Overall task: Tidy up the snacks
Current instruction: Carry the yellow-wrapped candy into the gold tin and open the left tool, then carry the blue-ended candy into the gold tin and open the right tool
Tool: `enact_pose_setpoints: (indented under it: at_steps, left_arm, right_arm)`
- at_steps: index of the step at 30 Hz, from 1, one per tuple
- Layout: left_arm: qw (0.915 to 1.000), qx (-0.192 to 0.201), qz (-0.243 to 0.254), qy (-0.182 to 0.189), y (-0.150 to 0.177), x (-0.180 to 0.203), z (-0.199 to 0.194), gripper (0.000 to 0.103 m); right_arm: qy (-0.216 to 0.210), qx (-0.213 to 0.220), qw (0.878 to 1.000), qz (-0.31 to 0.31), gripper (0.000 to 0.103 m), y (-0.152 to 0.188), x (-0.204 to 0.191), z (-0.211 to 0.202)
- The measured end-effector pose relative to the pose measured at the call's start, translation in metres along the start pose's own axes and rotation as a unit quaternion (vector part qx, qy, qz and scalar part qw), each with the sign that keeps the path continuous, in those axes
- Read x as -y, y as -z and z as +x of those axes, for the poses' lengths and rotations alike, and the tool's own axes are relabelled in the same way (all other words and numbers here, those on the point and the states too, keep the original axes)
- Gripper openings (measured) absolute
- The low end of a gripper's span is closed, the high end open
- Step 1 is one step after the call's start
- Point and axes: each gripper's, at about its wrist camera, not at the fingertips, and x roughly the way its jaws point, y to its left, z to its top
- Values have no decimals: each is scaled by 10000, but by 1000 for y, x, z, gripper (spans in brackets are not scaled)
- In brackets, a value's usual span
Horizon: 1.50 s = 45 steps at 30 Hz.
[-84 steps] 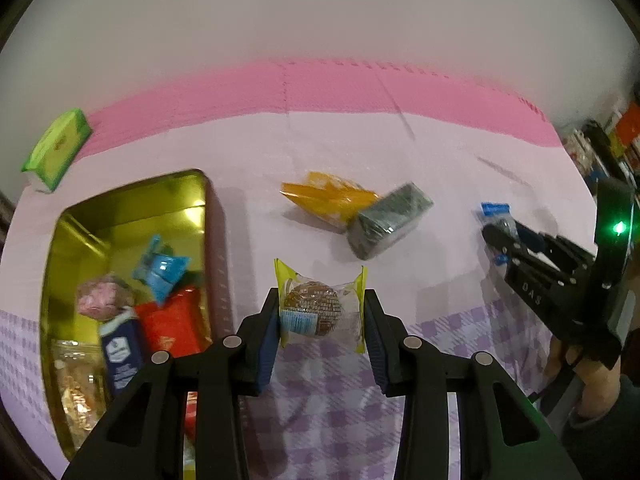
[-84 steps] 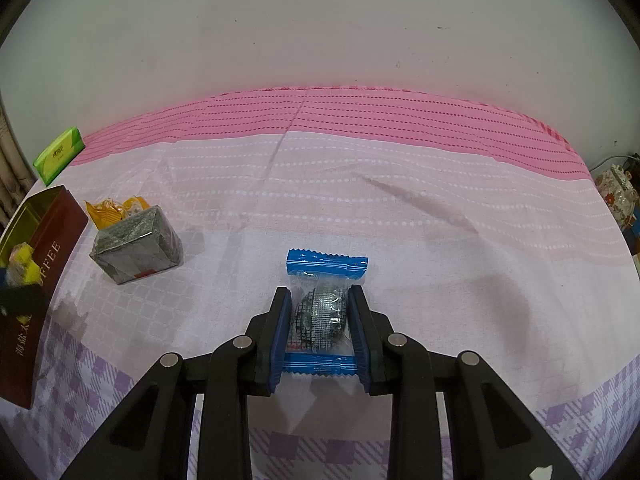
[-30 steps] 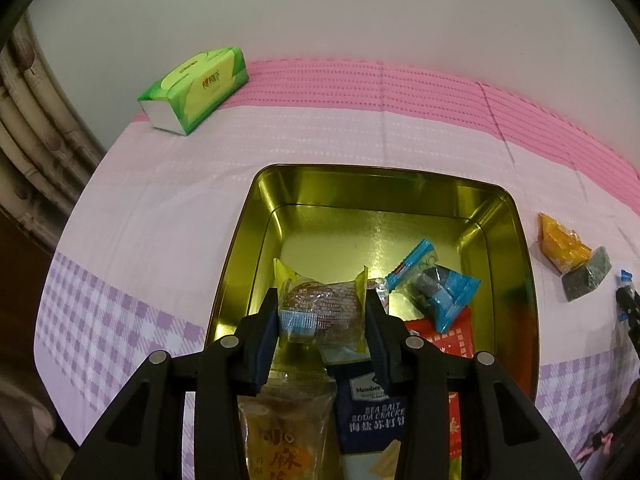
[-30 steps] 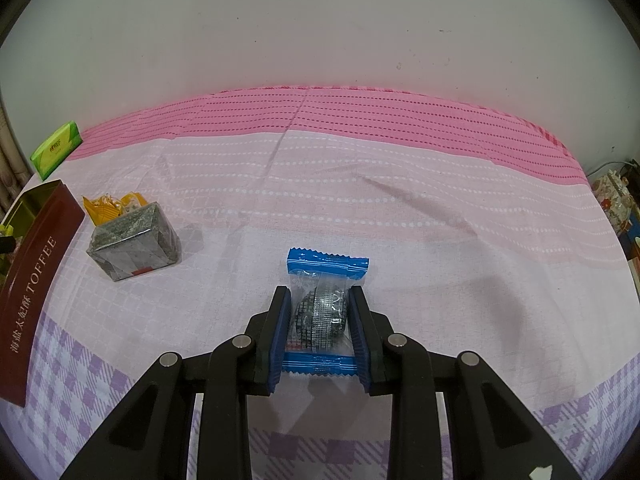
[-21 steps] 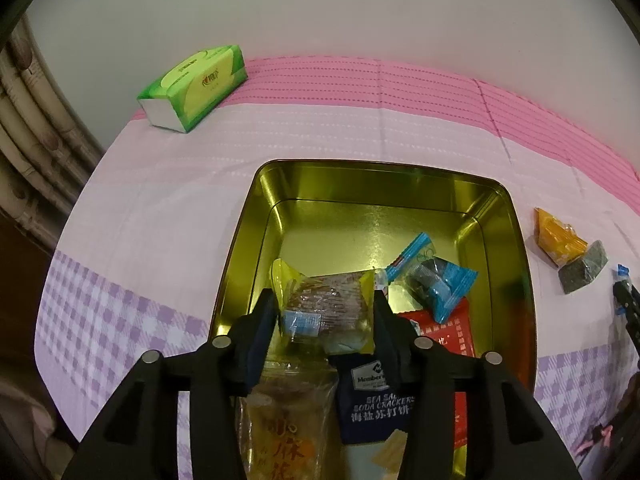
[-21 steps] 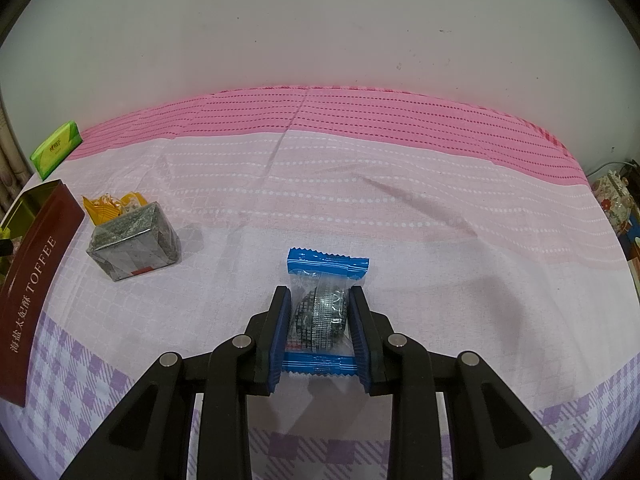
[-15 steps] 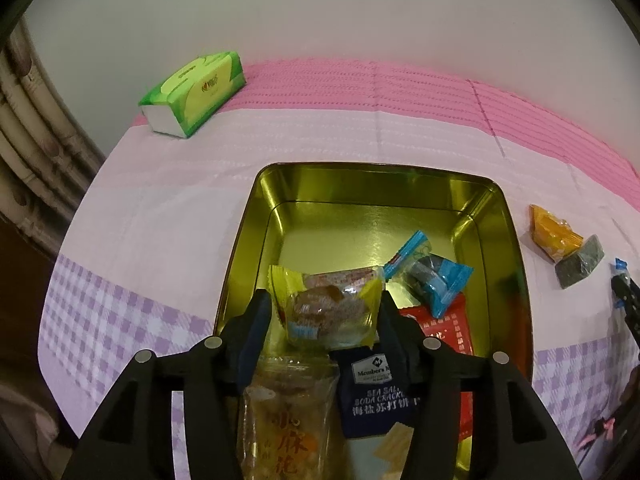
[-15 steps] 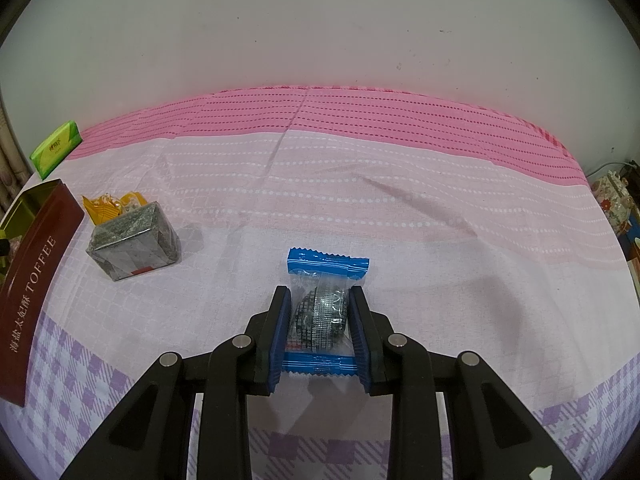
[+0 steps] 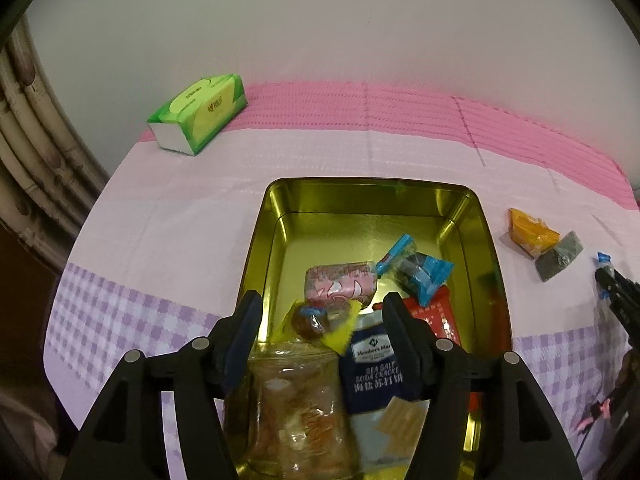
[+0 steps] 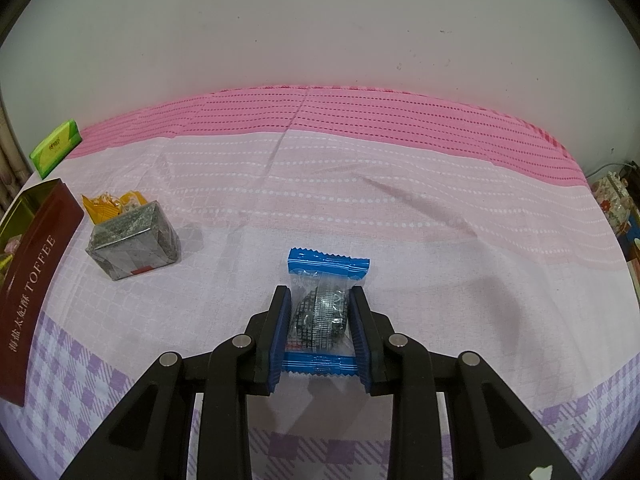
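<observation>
The left gripper (image 9: pixel 320 316) fingers have just been opened and the yellow-wrapped cake (image 9: pixel 320 320) released into the gold tin (image 9: pixel 486 240), while a blue-wrapped candy (image 10: pixel 320 312) is held clamped by the right gripper (image 10: pixel 320 320), tin at nine o'clock.

Yellow-wrapped cake (image 9: pixel 320 322) lies tilted in gold tin (image 9: pixel 260 240).

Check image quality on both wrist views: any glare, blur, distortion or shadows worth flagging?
Left wrist view: the gold tin reflects light and its contents; the yellow-wrapped cake, free between the just-opened left gripper pads, looks smeared; fisheye bends the table edge. Right wrist view: sharp; the right gripper, clamped on the blue-wrapped snack, casts soft shadows; dark vignette corners.
</observation>
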Motion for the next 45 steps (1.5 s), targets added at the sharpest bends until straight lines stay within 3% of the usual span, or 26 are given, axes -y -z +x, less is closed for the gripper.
enact_pose_setpoints:
  at_steps: [16,28,36,45]
  left_arm:
    - [9990,298,-201,-271,16,-26,-24,71]
    - [9979,241,-259,-544,32,-36,-23,71]
    - [9972,306,-398,-546,32,-42,-27,71]
    - [9962,345,-456,-661,32,-48,-32,71]
  right_arm:
    - [93,-88,9999,37,27,-2,1,0]
    - [212,-172,9996,34,26,-8,-8,-5]
    - [-291,4,9995,-93,26,-22,-37,-26]
    - [-1076,73,9923,-609,26,-29,-105,-55]
